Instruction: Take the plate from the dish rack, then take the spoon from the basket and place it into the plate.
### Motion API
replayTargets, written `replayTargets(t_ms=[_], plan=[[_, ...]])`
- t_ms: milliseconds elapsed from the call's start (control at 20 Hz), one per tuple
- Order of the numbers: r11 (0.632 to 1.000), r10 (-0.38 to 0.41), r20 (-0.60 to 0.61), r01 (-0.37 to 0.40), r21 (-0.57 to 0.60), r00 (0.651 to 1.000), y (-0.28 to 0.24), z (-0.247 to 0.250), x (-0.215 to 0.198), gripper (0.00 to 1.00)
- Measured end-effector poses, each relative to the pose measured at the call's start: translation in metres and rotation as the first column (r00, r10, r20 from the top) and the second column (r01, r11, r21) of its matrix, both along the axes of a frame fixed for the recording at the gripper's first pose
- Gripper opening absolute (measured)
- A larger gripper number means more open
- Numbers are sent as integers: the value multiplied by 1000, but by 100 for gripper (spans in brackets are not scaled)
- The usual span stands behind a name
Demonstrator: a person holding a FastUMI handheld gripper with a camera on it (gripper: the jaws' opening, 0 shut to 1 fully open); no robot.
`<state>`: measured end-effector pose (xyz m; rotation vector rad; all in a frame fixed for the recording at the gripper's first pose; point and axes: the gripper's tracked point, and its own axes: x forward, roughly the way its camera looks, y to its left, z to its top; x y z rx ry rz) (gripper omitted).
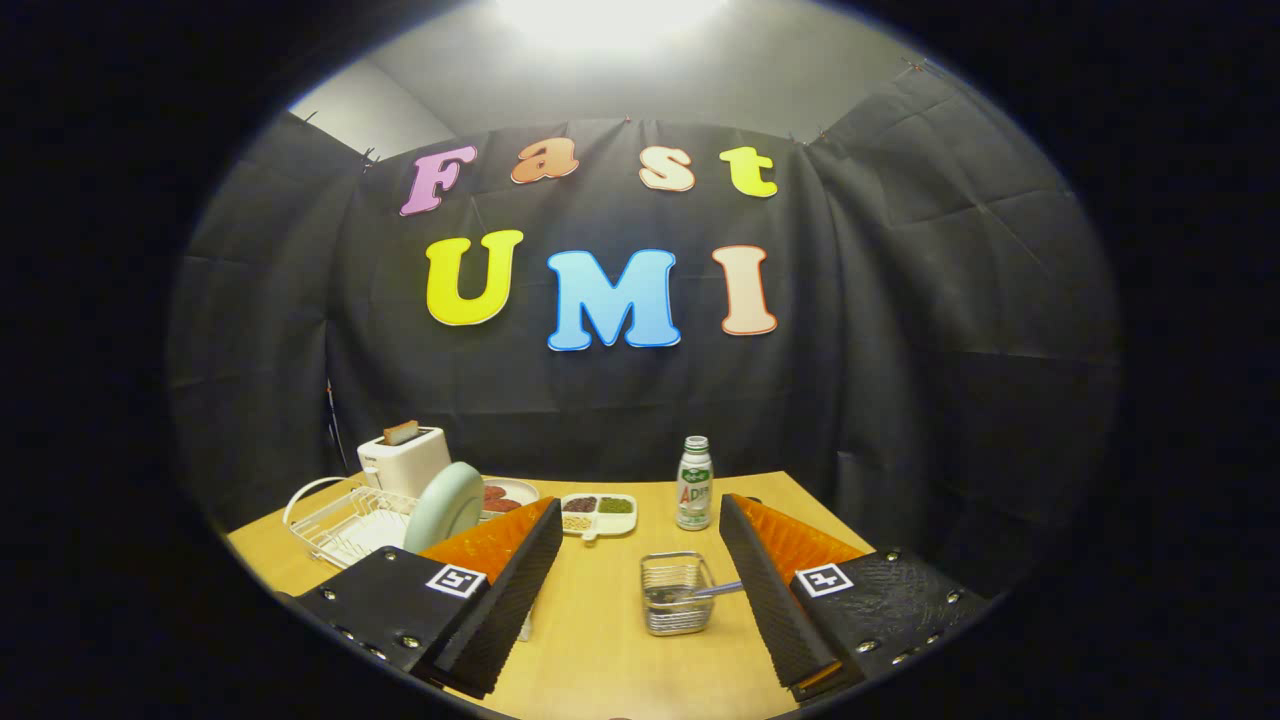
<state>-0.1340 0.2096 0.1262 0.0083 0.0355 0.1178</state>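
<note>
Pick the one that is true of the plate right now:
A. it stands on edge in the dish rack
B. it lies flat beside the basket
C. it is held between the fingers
A: the plate stands upright in the dish rack, while the gripper hangs open, its fingers empty.

We see basket (676,592) between fingers, spoon (712,590) in it. Plate (445,506) upright in dish rack (340,525), beyond left finger; toaster (404,459) behind rack. Bottle (694,484) and, we think, divided dish (598,513) farther ahead.
</note>
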Motion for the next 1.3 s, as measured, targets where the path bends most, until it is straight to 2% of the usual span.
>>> replayTargets(t_ms=[250,500,750,1150,1200,1250,1300], plan=[[994,73,-47,-69,90,996,93,0,36,97],[984,108,-158,-83,156,982,157,-32,80,97],[982,123,-319,-68,179,940,192,-84,117,97],[974,157,-464,-59,218,872,218,-136,143,92],[974,156,-479,-55,218,864,221,-142,143,80],[973,163,-484,-59,222,860,224,-145,145,74],[974,162,-491,-58,220,856,227,-147,147,73]])
